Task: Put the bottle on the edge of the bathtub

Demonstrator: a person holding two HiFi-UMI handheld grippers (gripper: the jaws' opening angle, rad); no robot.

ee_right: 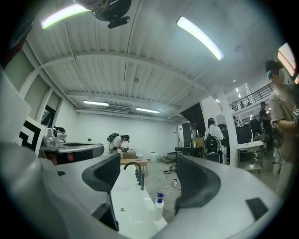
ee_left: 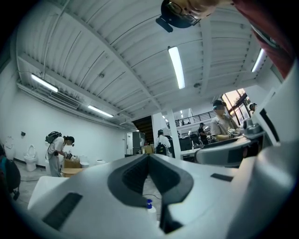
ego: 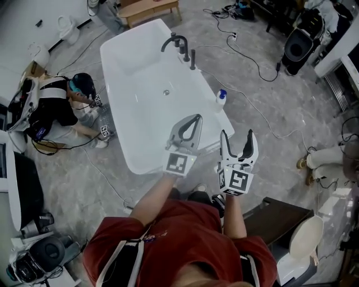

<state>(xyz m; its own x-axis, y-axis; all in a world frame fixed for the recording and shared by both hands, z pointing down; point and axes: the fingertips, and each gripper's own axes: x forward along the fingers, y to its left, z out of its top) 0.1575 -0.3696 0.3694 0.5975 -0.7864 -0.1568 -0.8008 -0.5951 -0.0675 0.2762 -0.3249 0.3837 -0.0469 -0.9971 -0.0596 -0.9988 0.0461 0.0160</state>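
Observation:
A small white bottle with a blue cap stands upright on the right rim of the white bathtub. The same bottle shows low between the jaws in the right gripper view, and as a small bottle in the left gripper view. My left gripper hovers over the tub's near right corner; its jaws meet at the tips with nothing in them. My right gripper is beside the tub, open and empty, well short of the bottle.
A dark faucet stands on the tub's far right rim. A person crouches on the floor left of the tub. Cables run over the floor on the right. A toilet sits at lower right, a wooden bench beyond the tub.

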